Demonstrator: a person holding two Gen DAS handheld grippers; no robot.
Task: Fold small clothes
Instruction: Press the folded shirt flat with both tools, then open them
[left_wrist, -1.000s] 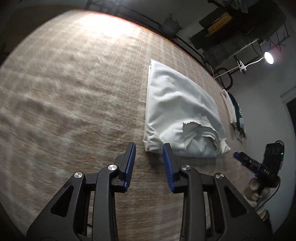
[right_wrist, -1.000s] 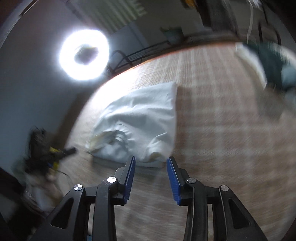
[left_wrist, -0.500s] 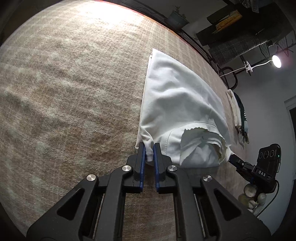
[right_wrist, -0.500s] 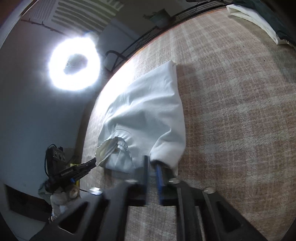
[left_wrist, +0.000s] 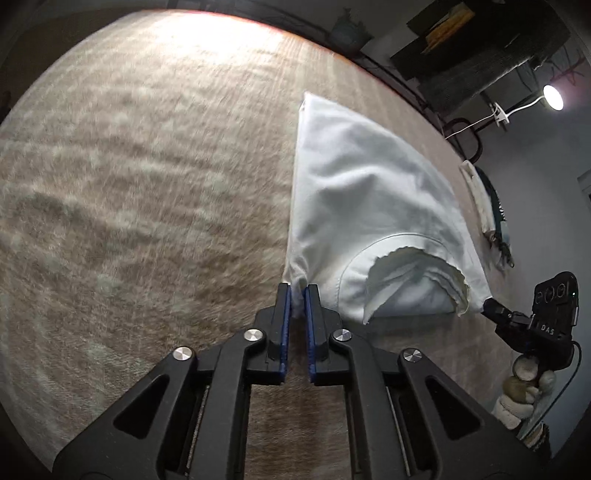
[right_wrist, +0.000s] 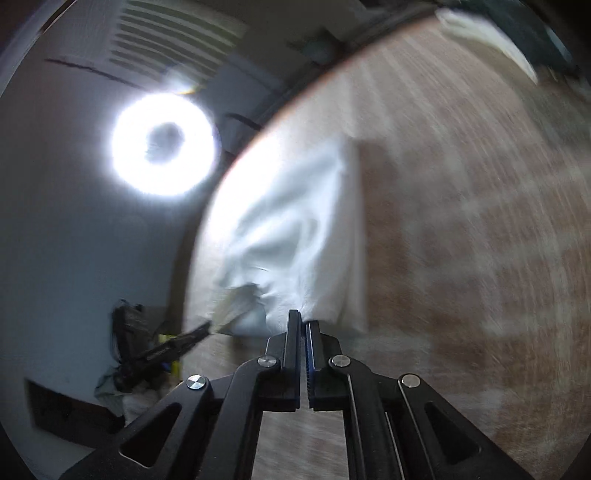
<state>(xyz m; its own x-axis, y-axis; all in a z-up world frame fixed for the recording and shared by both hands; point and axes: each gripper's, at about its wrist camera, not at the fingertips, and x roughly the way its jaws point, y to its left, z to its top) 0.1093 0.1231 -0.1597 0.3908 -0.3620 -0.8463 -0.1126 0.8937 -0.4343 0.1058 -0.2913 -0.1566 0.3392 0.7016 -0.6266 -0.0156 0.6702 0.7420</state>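
Cloth is pinched between the blue pads of the left gripper (left_wrist: 297, 291): its two black fingers (left_wrist: 282, 321) stand almost together, with only a thin slot left between them, and the near corner of the white garment (left_wrist: 373, 206) is bunched into that slot at the tips. The right gripper (right_wrist: 302, 319) is clamped the same way, its jaws pressed nearly flat together on the garment's (right_wrist: 295, 236) near edge, where the fabric puckers just ahead of the tips.

Beyond the left gripper's tips the white garment spreads away and to the right over the beige woven surface (left_wrist: 147, 184), narrowing to a far corner. To the right of the fingers a curved seam and a frayed opening (left_wrist: 413, 273) show in the cloth, with folded layers inside. At its right end the other gripper's (left_wrist: 495, 308) dark tips meet the fabric.

In the right wrist view the garment rises ahead of the fingers, creased, and the picture is blurred. Left of the fingers the left gripper's (right_wrist: 203, 328) tip reaches the cloth's lower corner. Farther off, up and to the left, a ring light (right_wrist: 164, 144) glares against the wall. Far right of the left gripper's fingers, another folded pile (left_wrist: 484, 206) lies on the surface.
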